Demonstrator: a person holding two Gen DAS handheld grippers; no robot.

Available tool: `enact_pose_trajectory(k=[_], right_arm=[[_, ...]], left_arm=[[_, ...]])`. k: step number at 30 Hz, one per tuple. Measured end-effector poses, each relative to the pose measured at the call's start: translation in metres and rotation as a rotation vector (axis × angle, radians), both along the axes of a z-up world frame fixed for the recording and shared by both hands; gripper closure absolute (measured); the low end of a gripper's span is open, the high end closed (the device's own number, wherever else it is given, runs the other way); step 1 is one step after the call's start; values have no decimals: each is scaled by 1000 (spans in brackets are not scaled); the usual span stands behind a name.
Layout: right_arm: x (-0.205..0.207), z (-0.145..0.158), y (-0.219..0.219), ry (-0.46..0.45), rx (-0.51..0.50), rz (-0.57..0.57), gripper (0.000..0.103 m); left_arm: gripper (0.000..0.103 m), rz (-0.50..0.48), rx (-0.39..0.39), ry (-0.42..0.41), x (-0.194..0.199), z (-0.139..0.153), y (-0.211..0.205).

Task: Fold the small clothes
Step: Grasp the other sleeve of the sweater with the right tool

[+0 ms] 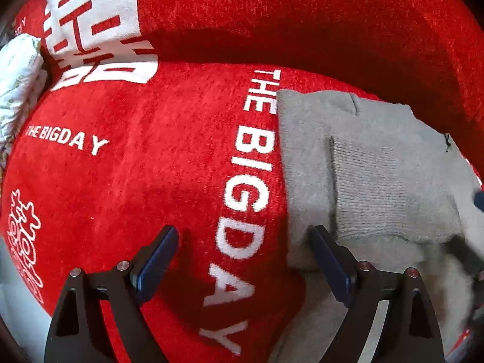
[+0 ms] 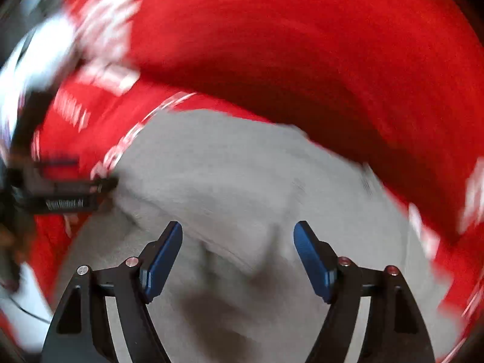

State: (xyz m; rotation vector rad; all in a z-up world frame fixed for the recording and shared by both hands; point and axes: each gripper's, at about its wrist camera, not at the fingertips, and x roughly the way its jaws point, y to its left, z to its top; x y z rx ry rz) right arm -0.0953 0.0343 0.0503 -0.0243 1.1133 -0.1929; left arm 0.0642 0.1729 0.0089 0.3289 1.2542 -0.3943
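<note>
While the grey knit garment (image 1: 372, 169) lies on the red cloth (image 1: 136, 181) printed "THE BIG DAY", the left gripper (image 1: 245, 251) points down at its left edge, w/ fingers wide apart and nothing between them but red cloth. Its right finger (image 1: 329, 260) stands just over the garment's border; the left finger (image 1: 157, 254) is over bare cloth. So the garment lies to the right of this gripper, not under its middle. The ribbed cuff (image 1: 390, 187) lies on top of the smoother grey part, so I judge it already partly folded.

The right wrist view is much blurred. The right gripper (image 2: 237, 251) is directly above the grey garment (image 2: 230, 181), fingers apart, no fabric pinched betw. them as far as the blur allows. A raised wrinkle (image 2: 260, 260) sits just below the gap.

The garment's long axis I cannot tell surely; in the left view it seems to run from near to far, along the white lettering. The right hand is the nearer one for a grasp, I think; the left must shift rightward to catch the edge.

A white patterned bundle (image 1: 21, 69) lies far left, well apart.
</note>
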Motion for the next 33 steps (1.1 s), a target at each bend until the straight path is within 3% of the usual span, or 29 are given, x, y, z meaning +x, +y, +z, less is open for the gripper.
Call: enact_pose_trajectory(k=[2,5,6,7,9,12,15,18,21,24,26,27,30,33], right_arm=[[21,-16,27,29,-90,102,25],[50,-45,31,105,-143,91,30],[57,-49,23,103,-102,61,42],[57,-46,13,87,-31,4,91],[44,-38,-10,64,29,-102,89],[14,-19,-59,-42,230,-359,89],[-39,-8,-120,-168,402,-647,89],[-99,-15,-169,-261,572,-885,89],[-141,-37,-184,-301,771,-997,88],[-179,-51,-186,-328,833,-1117,85],[-198,-61,-187,-369,909,-1180,78],[-203,-65,-187,-386,946,-1196,69],[-206,-61,-194,-411,977,-1164,56],[-196,-56,-203,-407,981,-1124,55]], left_arm=[[13,-7,4,-6,1,-1,2],[13,1,-10,5,2,-5,6],[13,1,-10,5,3,-6,6],[13,0,-9,3,3,-7,5],[13,-1,-4,-4,3,-8,5],[13,-8,0,-10,3,-8,5],[13,-14,4,-9,3,-8,4],[13,-30,6,-15,3,-8,3],[13,-30,6,-11,4,-9,3],[13,-24,10,-2,6,-9,2],[13,-22,14,9,8,-8,1],[13,-18,18,17,11,-6,-1],[13,-18,-4,3,21,4,-8],[13,-18,-13,9,35,6,-18]])
